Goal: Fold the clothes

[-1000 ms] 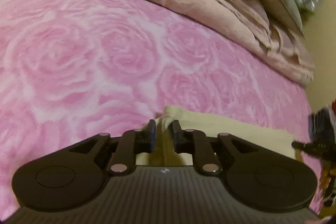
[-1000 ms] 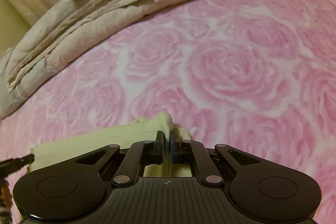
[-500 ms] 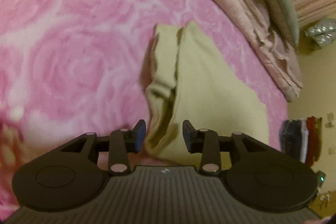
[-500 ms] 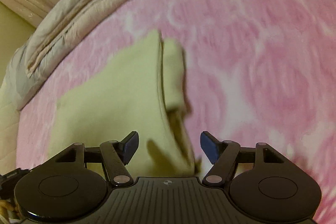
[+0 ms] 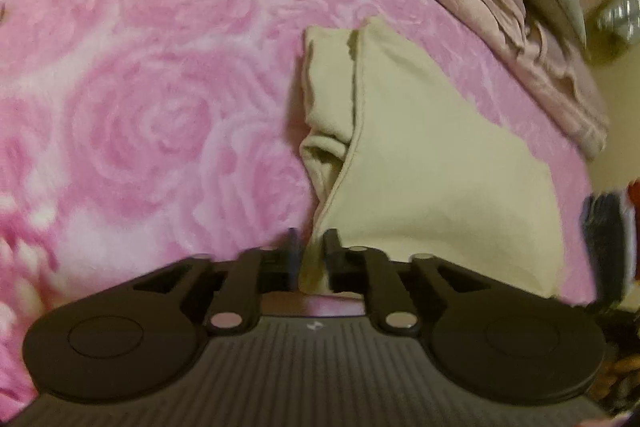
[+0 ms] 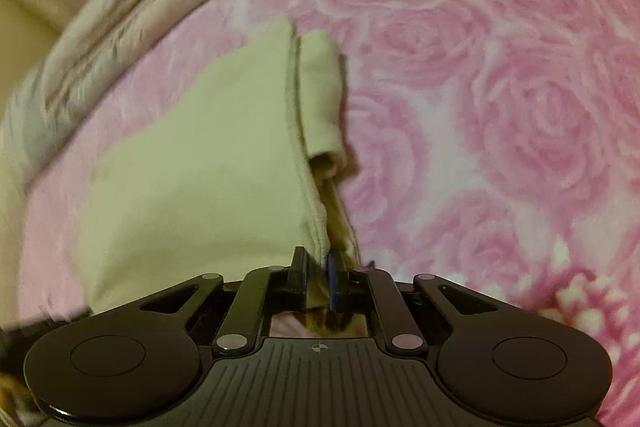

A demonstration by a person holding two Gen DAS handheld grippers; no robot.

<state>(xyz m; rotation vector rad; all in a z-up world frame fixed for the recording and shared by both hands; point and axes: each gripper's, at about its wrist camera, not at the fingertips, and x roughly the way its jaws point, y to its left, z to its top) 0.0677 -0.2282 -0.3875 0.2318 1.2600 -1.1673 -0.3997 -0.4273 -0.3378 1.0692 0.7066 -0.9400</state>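
text: none readable | labels: none | brands: none | numbers: none | signs: none | views: left wrist, right wrist

The near corner of the pale yellow garment (image 5: 432, 163) disappears behind the left gripper (image 5: 310, 251). At the right edge of that view a dark, smeared shape (image 5: 604, 227) is too blurred to name. The folded beige quilt (image 6: 120, 7) runs off the right wrist view's top.
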